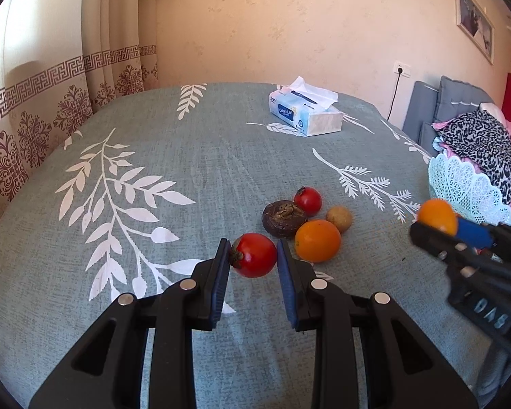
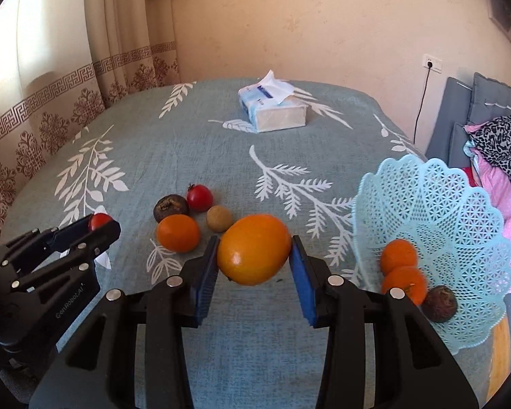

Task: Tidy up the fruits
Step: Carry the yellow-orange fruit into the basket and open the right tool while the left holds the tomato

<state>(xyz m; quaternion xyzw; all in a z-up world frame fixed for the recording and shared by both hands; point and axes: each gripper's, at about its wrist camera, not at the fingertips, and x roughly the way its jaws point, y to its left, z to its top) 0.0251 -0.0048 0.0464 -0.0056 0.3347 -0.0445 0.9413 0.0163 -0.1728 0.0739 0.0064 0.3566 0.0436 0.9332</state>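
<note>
Near the table's right edge, a large orange [image 2: 254, 249] is pinched by the right gripper [image 2: 254, 259] beside the blue lattice basket [image 2: 460, 211], while a red tomato [image 1: 254, 255] is clamped by the left gripper [image 1: 253, 260].

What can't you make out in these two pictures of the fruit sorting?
- Basket: in the left wrist view the picture's edge and the right hand-held gripper cut it off, hiding its contents.
- Tissue box: in the right wrist view its print is too small to read.
- Tomato: in the right wrist view the left hand-held gripper covers most of it.
</note>
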